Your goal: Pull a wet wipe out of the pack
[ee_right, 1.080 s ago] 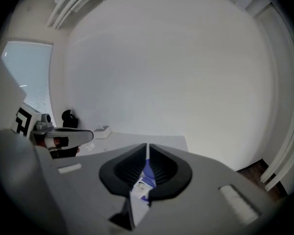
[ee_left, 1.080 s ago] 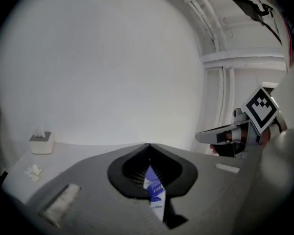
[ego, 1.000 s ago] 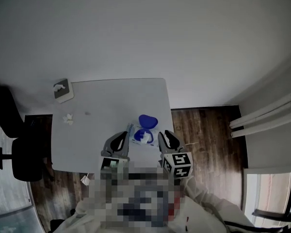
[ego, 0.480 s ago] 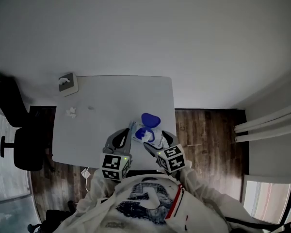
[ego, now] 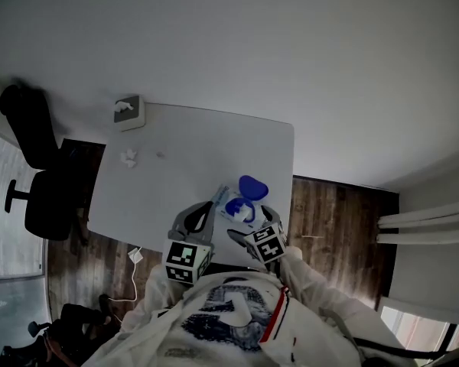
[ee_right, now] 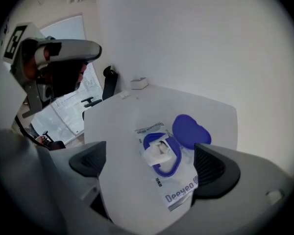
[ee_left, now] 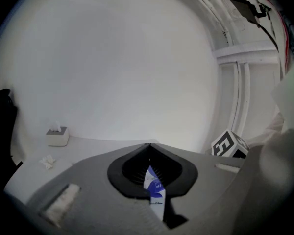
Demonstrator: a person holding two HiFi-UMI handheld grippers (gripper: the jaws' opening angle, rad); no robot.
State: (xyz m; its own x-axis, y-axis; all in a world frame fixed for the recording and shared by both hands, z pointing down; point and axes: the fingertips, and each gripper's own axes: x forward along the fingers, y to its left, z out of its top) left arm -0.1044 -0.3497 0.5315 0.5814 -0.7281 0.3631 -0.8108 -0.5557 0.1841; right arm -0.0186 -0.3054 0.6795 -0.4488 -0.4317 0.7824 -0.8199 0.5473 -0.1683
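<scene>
White table (ego: 191,151), against a pale wall, with wood floor (ego: 329,205) on both sides. You stand at the table's near edge. A black office chair (ego: 34,201) is parked off the table's left side.

The wet wipe pack (ee_right: 169,173) lies flat near the table's near right corner, just ahead of you and between your two tools. It is printed white and blue.

Your left gripper (ee_left: 152,190) is clamped down on the pack's left edge. Its own view shows a strip of blue-and-white film pinched where the jaws meet. In the head view the tool reaches in from the left.

Your right gripper (ee_right: 152,163) is spread as wide as it goes, its jaws having just been opening. The pack shows in the gap between them and neither pad presses on it. The tool is tilted down over the pack's near end.

A marker cube (ego: 266,243) rides on the right tool, near your chest.

A tissue box (ego: 128,112) sits at the far left corner of the table, well apart from the pack.

The blue lid (ee_right: 190,130) is flipped open and lies back on the far side of the pack.

A white wipe (ee_right: 159,151) bunches up out of the blue-rimmed opening. Nothing grips it.

A crumpled tissue (ego: 128,157) lies near the left edge, just this side of the box.
</scene>
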